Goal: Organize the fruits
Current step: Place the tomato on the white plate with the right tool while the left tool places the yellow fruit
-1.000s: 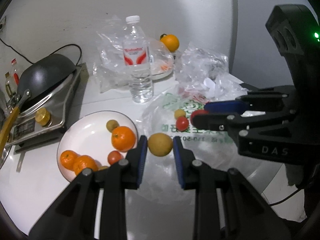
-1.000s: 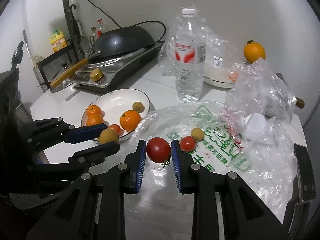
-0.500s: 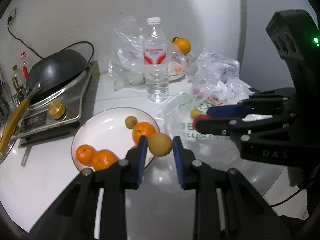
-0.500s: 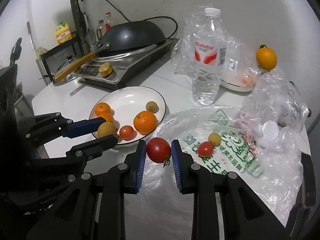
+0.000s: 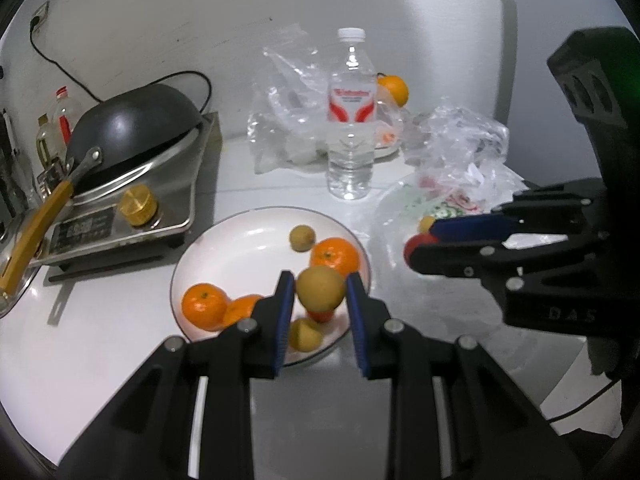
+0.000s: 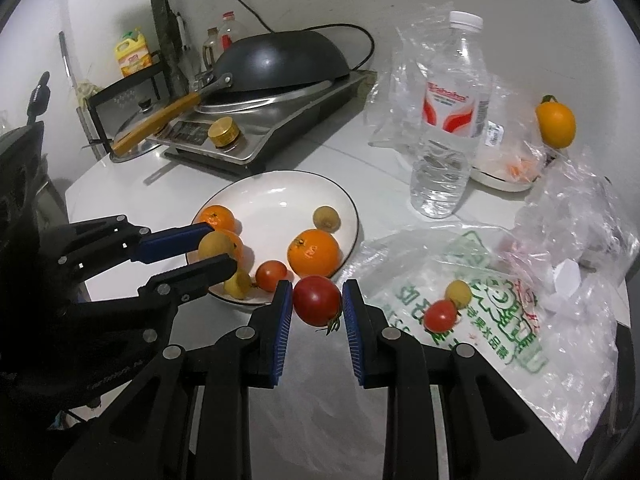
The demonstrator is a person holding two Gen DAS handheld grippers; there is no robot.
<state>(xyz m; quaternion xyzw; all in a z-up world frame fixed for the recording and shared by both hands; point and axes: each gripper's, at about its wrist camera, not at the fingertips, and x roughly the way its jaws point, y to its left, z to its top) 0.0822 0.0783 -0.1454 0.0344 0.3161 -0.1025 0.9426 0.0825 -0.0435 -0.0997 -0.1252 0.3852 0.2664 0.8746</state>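
My left gripper (image 5: 320,294) is shut on a yellow-brown round fruit (image 5: 320,292) and holds it above the near rim of a white plate (image 5: 240,240). The plate holds three oranges, a small red tomato and small yellow fruits. The same gripper (image 6: 218,246) shows in the right wrist view, over the plate (image 6: 276,196). My right gripper (image 6: 316,302) is shut on a red tomato (image 6: 317,300), just right of the plate's near edge. A small tomato (image 6: 440,315) and a small yellow fruit (image 6: 458,293) lie on a printed plastic bag (image 6: 500,340).
A water bottle (image 6: 450,120) stands behind the plate. A wok on a stove (image 6: 276,76) stands at the back left. Crumpled clear bags (image 6: 576,220) and an orange (image 6: 556,124) on a dish are at the right. The counter edge runs near the bottom.
Both grippers moved left toward the plate with their fruits. The left gripper's fruit went from over the bag to over the plate's near rim.
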